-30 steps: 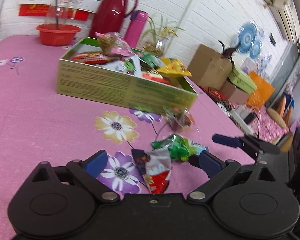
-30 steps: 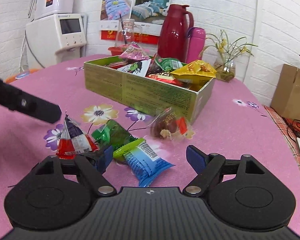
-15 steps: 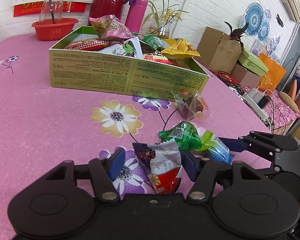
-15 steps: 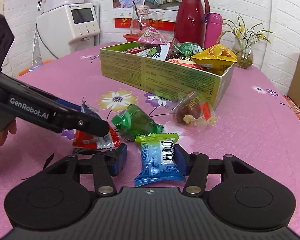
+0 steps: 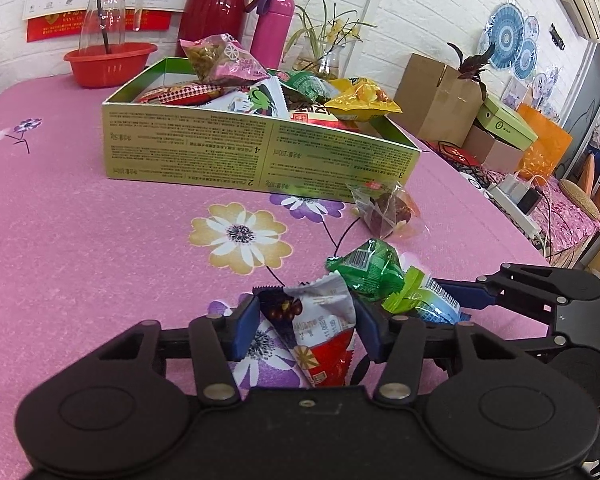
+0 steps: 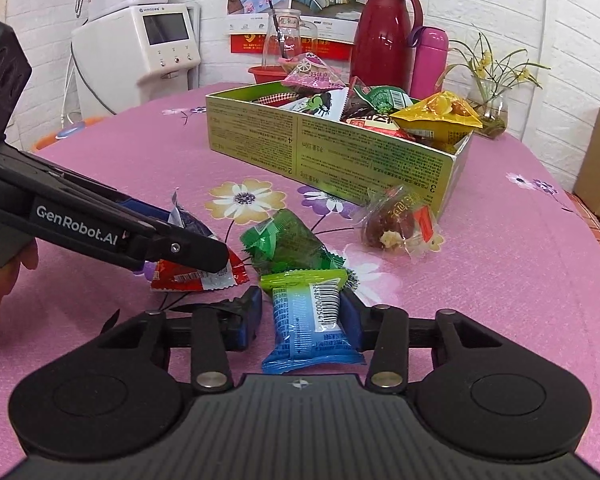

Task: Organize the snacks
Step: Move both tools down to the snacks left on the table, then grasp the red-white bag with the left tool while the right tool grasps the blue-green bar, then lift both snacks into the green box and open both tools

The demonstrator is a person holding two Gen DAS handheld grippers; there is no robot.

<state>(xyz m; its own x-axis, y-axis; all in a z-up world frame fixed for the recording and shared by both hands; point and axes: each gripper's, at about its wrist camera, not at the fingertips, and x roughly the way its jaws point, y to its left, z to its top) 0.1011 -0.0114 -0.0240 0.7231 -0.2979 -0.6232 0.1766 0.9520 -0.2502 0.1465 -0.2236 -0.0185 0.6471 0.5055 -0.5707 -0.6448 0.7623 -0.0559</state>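
Nearest the green box's front wall, on the pink floral cloth (image 5: 80, 240), four loose packets lie in a cluster; notes run near to far, with the box (image 5: 260, 152) as landmark.

Left gripper (image 5: 306, 330): jaws have just been closing, now narrow. Red-and-white packet (image 5: 320, 332) sits between the blue pads, both pads against its sides, its red end toward the camera and its dark end toward the box. In the right view the same packet (image 6: 196, 276) lies flat on the cloth under the left gripper's fingers (image 6: 188, 248).

Right gripper (image 6: 300, 316): jaws have just been closing, now at medium width. Blue packet (image 6: 312, 320) lies lengthwise between the pads, its lime seal end pointing at the box and its barcode up. The right pad touches its edge; on the left side I cannot tell whether the pad touches it. Packet rests on the cloth.

Green packet (image 6: 292, 248): just boxward of both held packets, touching the blue packet's lime end, outside both jaws.

Clear packet (image 6: 396, 224) with a brown sweet: nearer the box still, just beside its front right corner, apart from the fingers.

Box: open-topped, heaped with packets, a yellow bag (image 6: 436, 116) at its right end.

Behind the box: red bowl (image 5: 110, 64), red flask (image 5: 220, 0), pink bottle (image 5: 270, 24).
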